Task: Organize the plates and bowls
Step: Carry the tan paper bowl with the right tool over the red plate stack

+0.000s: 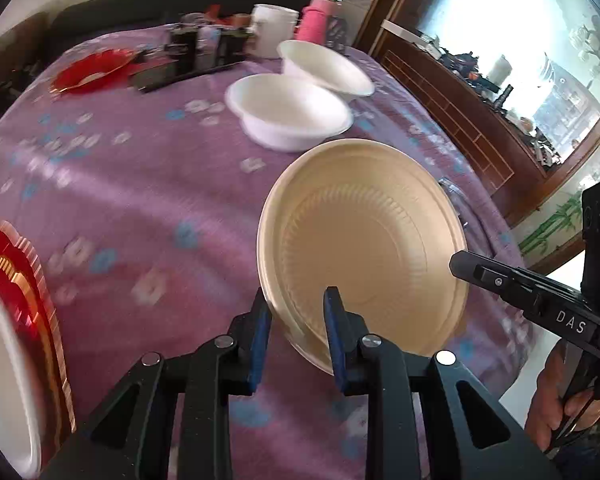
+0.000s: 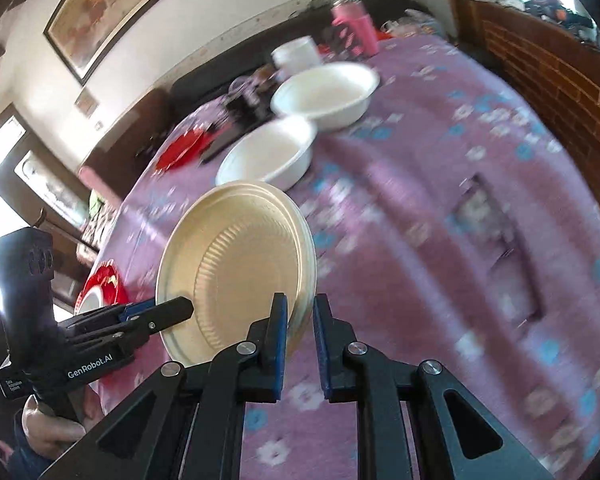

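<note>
A cream ribbed plate (image 1: 364,240) is held tilted above the purple flowered tablecloth (image 1: 140,184). My left gripper (image 1: 296,312) has its blue pads on either side of the plate's near rim. My right gripper (image 2: 300,316) is shut on the opposite rim of the same plate (image 2: 236,264). Two white bowls (image 1: 288,112) (image 1: 324,68) sit side by side behind the plate; they also show in the right wrist view (image 2: 268,156) (image 2: 324,92). A red plate with a white bowl on it (image 1: 12,328) lies at the left edge.
Another red plate (image 1: 92,68) lies at the far left. A pink bottle (image 1: 316,20), a white tub (image 1: 272,28) and dark clutter (image 1: 204,48) stand at the table's back. A wooden cabinet (image 1: 460,100) is to the right.
</note>
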